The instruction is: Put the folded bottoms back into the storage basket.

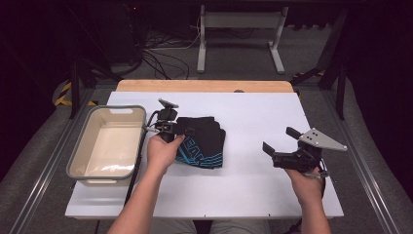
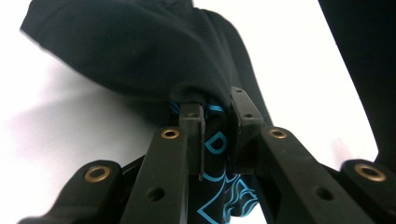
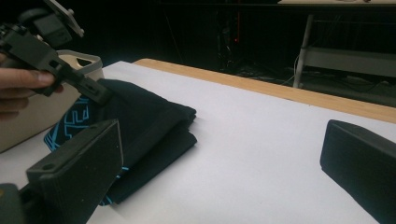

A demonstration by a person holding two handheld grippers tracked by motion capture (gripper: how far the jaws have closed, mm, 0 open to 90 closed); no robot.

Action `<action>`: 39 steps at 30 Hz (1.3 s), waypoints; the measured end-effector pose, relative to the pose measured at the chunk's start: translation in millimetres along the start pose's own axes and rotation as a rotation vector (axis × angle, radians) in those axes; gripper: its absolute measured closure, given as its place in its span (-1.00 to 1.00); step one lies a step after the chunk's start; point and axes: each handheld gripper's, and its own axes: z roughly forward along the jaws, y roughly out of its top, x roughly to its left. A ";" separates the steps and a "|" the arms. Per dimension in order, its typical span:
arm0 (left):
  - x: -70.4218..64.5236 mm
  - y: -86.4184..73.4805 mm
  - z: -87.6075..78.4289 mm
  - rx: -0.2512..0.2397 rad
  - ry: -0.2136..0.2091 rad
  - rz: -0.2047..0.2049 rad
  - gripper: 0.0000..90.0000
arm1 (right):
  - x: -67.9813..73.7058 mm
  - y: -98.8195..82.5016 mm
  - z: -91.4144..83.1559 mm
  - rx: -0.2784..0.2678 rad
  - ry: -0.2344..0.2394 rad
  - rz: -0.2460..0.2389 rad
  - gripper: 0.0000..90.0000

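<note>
The left tool (image 1: 181,129) pinches an edge of the folded black garment (image 1: 202,141), its two black jaws drawn close together with a bunched ridge of cloth clamped between the pads, as the left gripper view makes plain; blue printed lettering shows just below the grip. In the right gripper view the same left tool (image 3: 95,91) bites the near-left corner of the garment (image 3: 149,123), and that corner sits raised off the table (image 1: 253,195) while the rest of the cloth lies flat in a neat stack. The right tool (image 1: 278,141) hangs well apart, over the bare white surface to the right, jaws spread wide and holding nothing, touching nothing. Beside the garment, to its left, stands a pale plastic bin (image 1: 78,158), empty inside as far as the high view shows. Judged from this layout, the folding looks finished and the grasp is made; what remains is most likely carrying the garment clear of the table and setting it into the bin, a move that has barely started.
</note>
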 end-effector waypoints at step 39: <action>32.3 -16.5 -154.9 -0.152 0.085 0.064 0.76 | 5.1 -1.6 7.2 0.047 0.015 0.007 -1.00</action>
